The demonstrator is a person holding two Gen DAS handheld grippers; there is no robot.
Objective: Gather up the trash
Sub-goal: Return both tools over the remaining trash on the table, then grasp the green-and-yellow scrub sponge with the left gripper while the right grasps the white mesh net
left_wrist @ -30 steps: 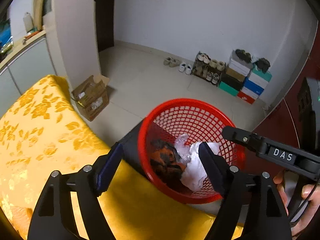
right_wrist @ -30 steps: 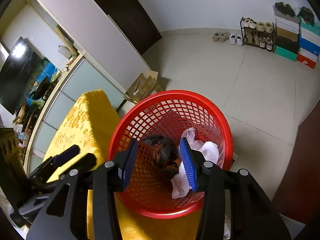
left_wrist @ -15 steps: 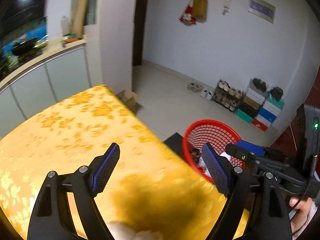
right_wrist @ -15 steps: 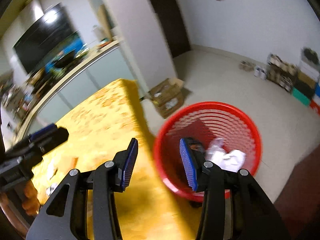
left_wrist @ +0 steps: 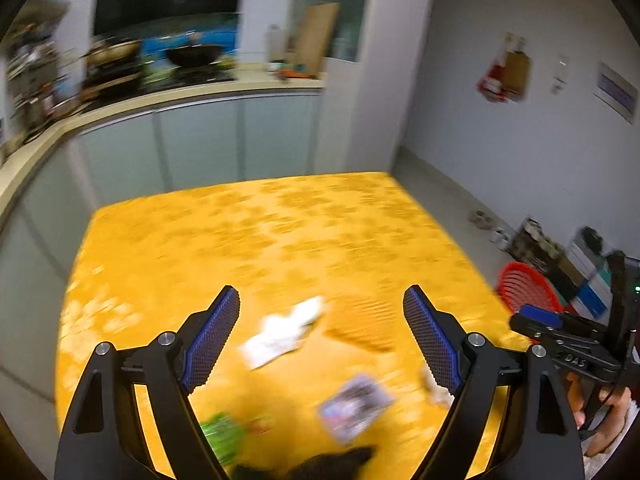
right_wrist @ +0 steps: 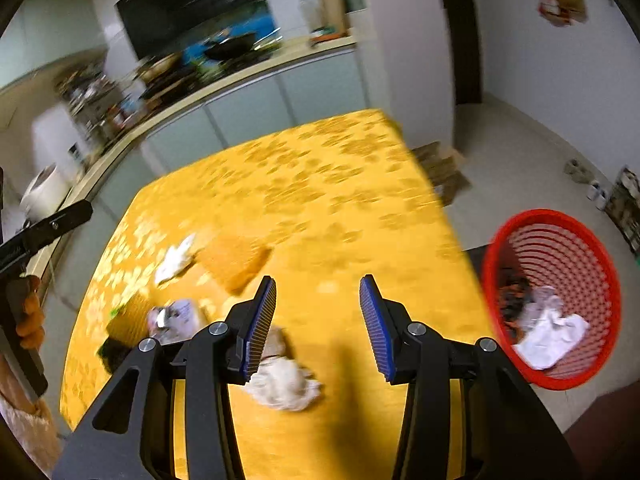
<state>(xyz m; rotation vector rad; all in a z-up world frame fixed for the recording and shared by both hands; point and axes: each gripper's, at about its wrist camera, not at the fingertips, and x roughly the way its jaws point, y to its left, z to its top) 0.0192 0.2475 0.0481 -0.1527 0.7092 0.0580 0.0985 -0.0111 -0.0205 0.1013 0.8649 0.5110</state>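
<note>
Both tools, left (left_wrist: 321,338) and right (right_wrist: 317,326), are open and empty. The tissue (right_wrist: 282,382) on the tabletop (right_wrist: 320,200) looks soft and light. I would pinch its middle.

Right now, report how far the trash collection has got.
Done: the red basket beside the table already holds white paper and dark scraps. In hand: nothing; the left gripper and right gripper are both open and empty. Left: a crumpled tissue, a white wrapper, a shiny packet and other scraps on the yellow tablecloth.

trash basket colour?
Red basket, mesh walls; clearest in the right wrist view.
</note>
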